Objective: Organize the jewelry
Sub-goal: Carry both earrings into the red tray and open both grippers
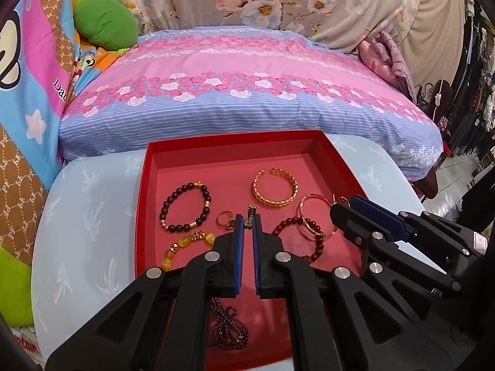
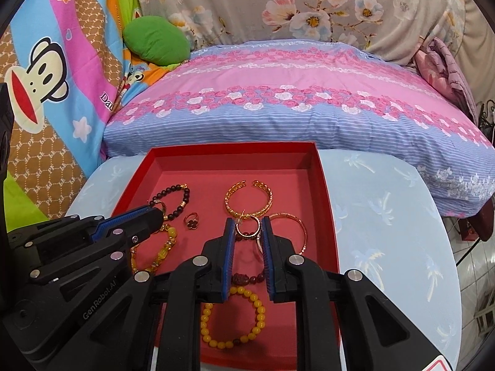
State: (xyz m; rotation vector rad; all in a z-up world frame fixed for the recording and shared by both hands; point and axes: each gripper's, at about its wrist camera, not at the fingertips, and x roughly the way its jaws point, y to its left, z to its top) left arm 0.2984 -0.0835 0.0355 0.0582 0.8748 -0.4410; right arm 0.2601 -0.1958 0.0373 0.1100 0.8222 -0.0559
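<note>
Two tongs over the red tray [image 2: 324, 204] on the worktop. Left tongs [image 1: 246, 221] clamped on a small charm [image 1: 251, 211]; right tongs [image 2: 247, 230] narrowly apart around a thin ring [image 2: 247, 226]. Risk: overlapping bangles snag, dragging neighbours.

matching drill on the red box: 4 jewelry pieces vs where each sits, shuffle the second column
Things:
1. gold cuff
2. dark bead bracelet
3. yellow bead bracelet
4. thin rose-gold ring

Places in the red box:
A. nearest the cameras
B. left side, far half
C. between the right gripper fingers
D. middle, toward the far wall

Pairs: 1-D, 2-B, 3-A, 4-C
</note>
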